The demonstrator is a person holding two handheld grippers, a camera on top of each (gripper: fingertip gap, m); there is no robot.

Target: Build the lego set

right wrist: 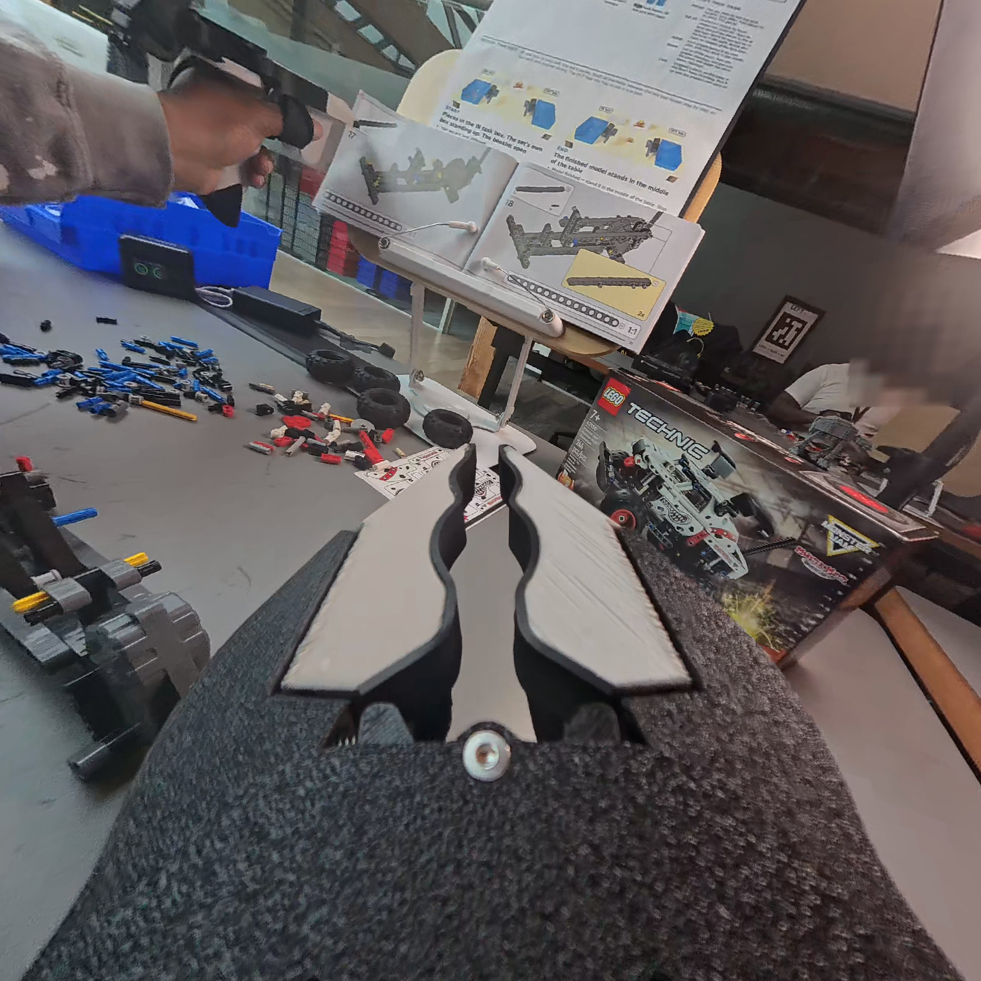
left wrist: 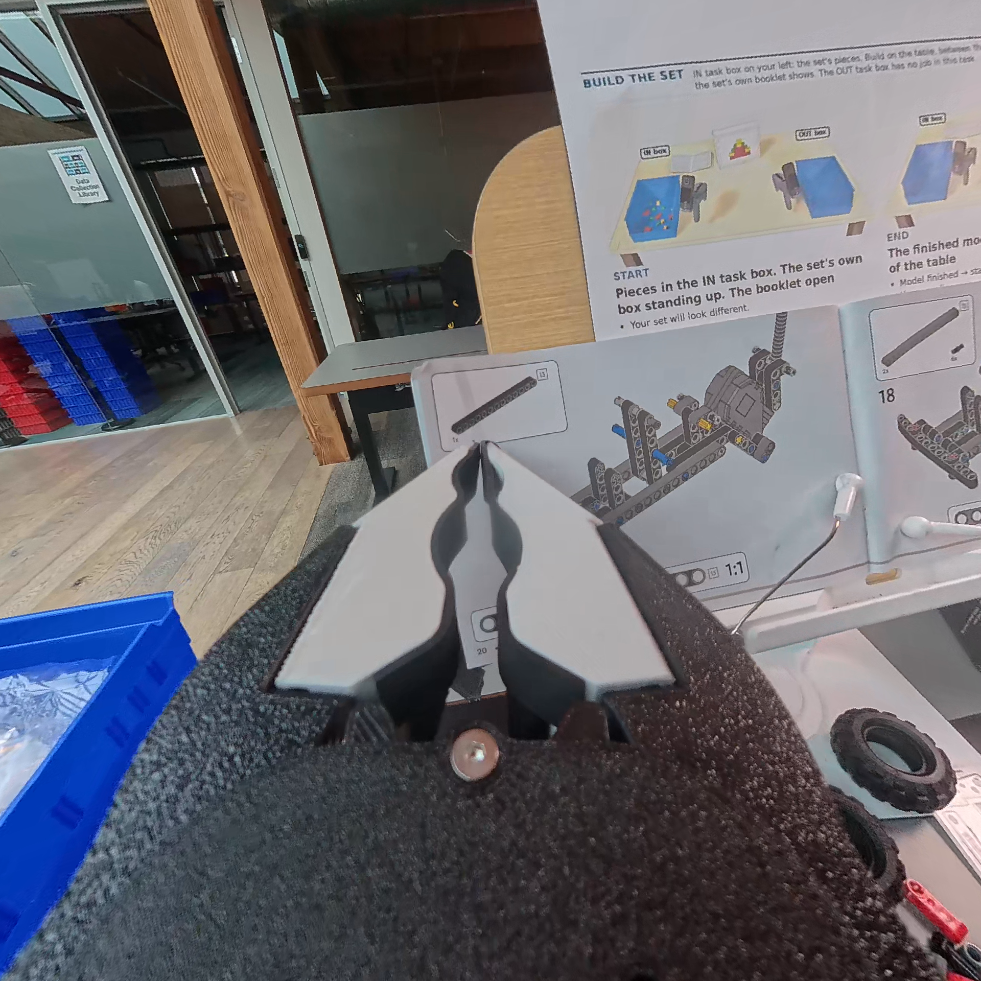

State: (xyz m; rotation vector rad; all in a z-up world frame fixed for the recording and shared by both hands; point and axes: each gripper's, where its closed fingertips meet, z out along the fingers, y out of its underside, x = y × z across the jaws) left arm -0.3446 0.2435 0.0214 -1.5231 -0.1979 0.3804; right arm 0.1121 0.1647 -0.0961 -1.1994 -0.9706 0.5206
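Two tongs: left tongs [left wrist: 482, 445] pressed together, right tongs [right wrist: 487, 450] slightly spread; chassis [right wrist: 79, 600] runs lengthwise away from camera.

- Sheet [left wrist: 769, 175]: legible headings, captions and picture labels.
- Booklet [left wrist: 690, 451]: step and part numbers.
- Box [right wrist: 716, 509]: brand logos, age mark.
- Sign [left wrist: 78, 174]: small print, on glass wall.

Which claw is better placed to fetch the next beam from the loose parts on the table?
Probably the right claw: it is slightly open, empty, and low over the table near the loose parts. The left claw is shut and raised at the instruction booklet, away from the parts.
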